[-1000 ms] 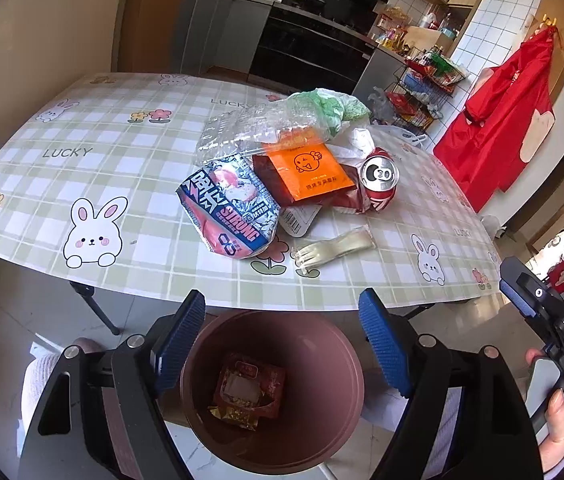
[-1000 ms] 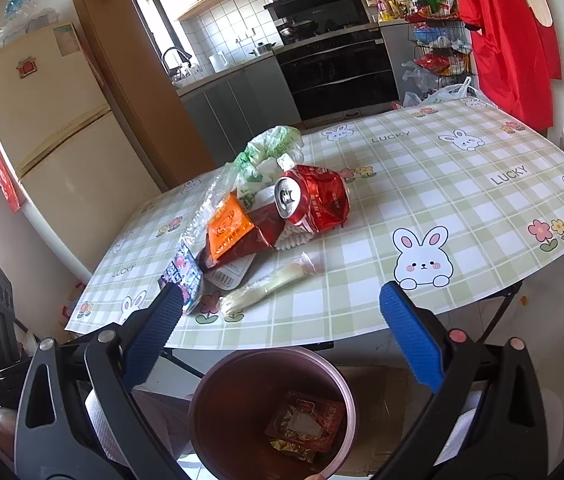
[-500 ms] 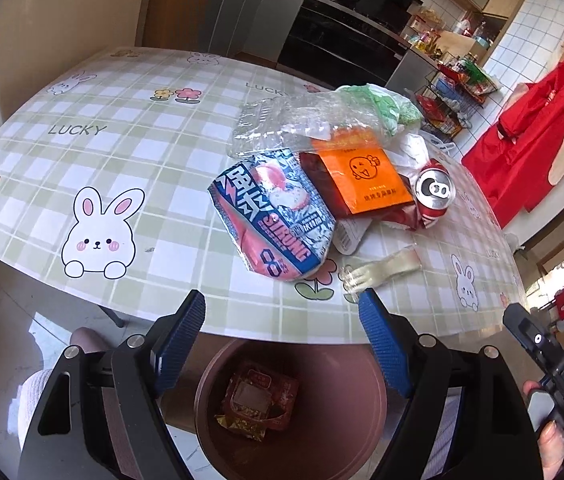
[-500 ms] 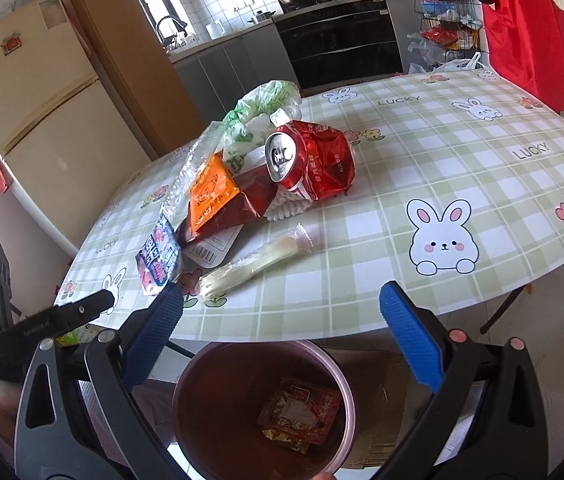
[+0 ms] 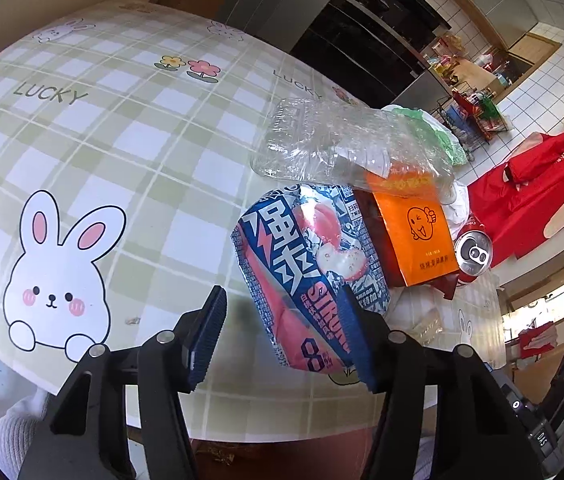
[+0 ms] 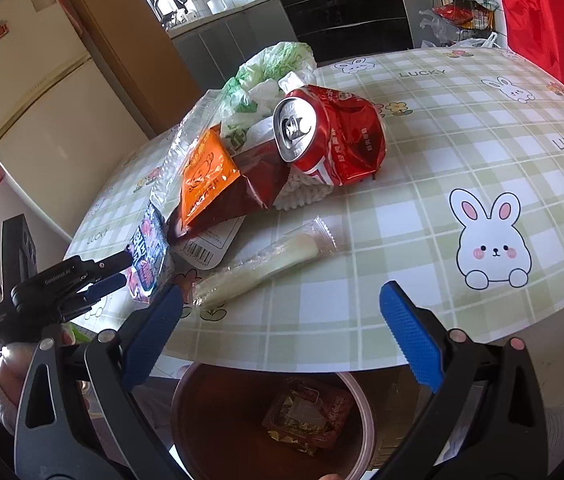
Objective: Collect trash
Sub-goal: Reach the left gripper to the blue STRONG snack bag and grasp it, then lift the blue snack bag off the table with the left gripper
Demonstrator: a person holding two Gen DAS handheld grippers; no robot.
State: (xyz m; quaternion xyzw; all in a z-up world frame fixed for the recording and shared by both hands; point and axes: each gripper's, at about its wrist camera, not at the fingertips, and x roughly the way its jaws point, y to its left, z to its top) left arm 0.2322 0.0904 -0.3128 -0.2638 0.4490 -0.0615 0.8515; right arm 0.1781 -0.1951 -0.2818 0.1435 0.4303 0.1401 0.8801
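Landmark: the flattened blue-and-pink can, lying at the near edge of the surface, at the front of the trash heap.

Left gripper: jaws have just been closing and now straddle the near end of that can. The right pad overlaps its printed face; the left pad stands clear over bare cloth. No squeeze visible, so I read it as not yet gripped. The right wrist view shows the same: left jaw tips at the can's edge, contact uncertain.

Right gripper: jaws wide apart, nothing between them, hovering over the surface edge with the bin below.

Step in hand, as I judge it: pinch the flattened can and carry it to the bin. To do it well, slide further on so both pads bear across the flat faces, then close firmly; thin crushed metal is slick and may pivot if caught by a corner only. Lift before pulling back, since the orange packet just behind overlaps it and could drag along.

Materials behind the can:
- clear crumpled plastic tray, glossy, springy
- orange and dark-red foil packet, creased
- crushed red drink can, dented, top facing the camera
- green-white plastic bag, soft
- long clear-wrapped stick, just to the right of the can, lying flat

Bin: round, brown plastic, one foil wrapper inside.
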